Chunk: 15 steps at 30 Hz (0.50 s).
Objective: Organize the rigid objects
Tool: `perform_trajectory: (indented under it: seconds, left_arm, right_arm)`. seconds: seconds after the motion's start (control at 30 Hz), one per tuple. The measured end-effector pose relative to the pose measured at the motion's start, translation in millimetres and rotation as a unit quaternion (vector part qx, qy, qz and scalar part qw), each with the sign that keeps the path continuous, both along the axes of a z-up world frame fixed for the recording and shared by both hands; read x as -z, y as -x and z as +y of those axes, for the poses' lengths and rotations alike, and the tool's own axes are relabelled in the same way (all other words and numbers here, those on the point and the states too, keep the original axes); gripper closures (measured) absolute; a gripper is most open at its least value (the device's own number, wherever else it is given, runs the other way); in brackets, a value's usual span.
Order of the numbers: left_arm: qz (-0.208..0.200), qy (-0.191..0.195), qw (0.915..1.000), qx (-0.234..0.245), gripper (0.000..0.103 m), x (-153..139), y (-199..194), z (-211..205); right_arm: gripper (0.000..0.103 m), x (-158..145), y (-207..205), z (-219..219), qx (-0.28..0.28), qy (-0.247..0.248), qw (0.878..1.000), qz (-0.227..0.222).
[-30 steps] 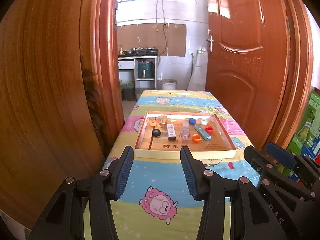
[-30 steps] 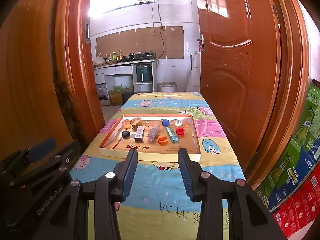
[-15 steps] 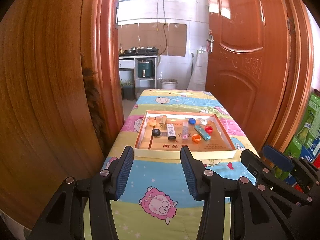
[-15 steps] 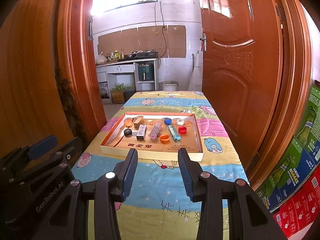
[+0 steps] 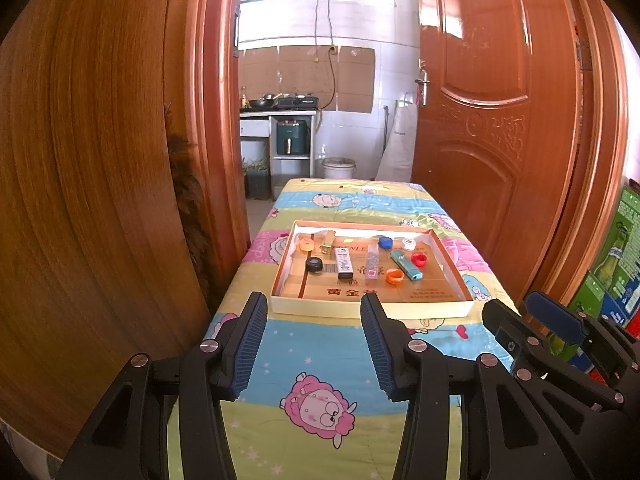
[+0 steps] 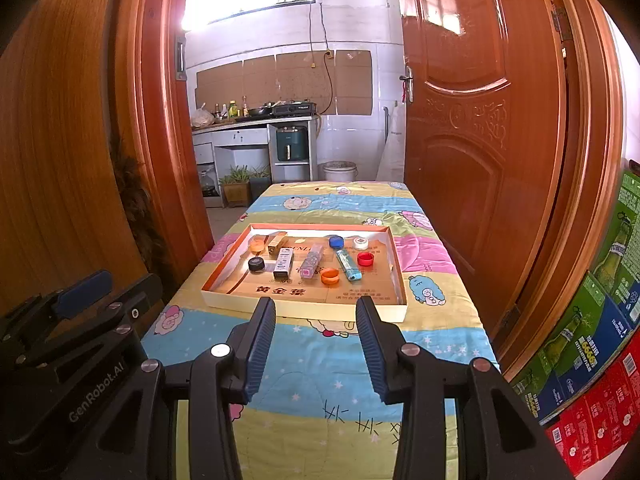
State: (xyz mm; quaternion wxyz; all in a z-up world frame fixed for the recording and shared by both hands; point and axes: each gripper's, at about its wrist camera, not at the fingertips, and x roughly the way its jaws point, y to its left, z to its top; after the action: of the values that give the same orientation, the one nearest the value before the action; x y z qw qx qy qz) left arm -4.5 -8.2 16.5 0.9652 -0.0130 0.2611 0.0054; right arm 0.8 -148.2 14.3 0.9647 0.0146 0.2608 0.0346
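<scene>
One Shallow Tray, Ten Small Things, Both Grippers Empty

One shallow cardboard tray [image 6: 224,302] lies on a cartoon-print cloth [image 6: 320,364], just beyond the tips of both grippers. The left gripper [image 5: 314,306] and the right gripper [image 6: 316,308] hover short of its near wall, jaws parted with nothing between them; the left stands a little wider.

Inside the tray, ahead of the right gripper's fingers [image 6: 262,338]: far left an orange round piece [image 6: 256,245] with a gold block [image 6: 276,242] beside it; nearer, a black cap [image 6: 257,264], a small printed box [image 6: 283,263] and a pink-ended box [image 6: 311,266]. Right of centre sit an orange ring [image 6: 330,276], a teal lighter [image 6: 348,265], a red cap [image 6: 365,259], a blue cap [image 6: 336,242] and a white cap [image 6: 361,243]. All lie apart from one another, except that the ring touches the pink-ended box.

Chinese characters are printed on the tray floor by the near wall; smaller print to their right is too fine to read. The left gripper's body in the right wrist view reads "GenRobot.AI". Stacked beer cartons [image 6: 592,320] stand off to the right of the fingers.
</scene>
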Motion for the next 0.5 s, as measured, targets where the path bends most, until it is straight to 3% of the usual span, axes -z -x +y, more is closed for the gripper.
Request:
perform_trajectory:
  seconds: [0.5]
  left_arm:
    - [0.002,0.002,1.0000,0.004,0.053,0.4,-1.1,1.0]
  right_arm:
    - [0.061,-0.6,0.0,-1.0,-0.001,-0.002,1.000,0.001]
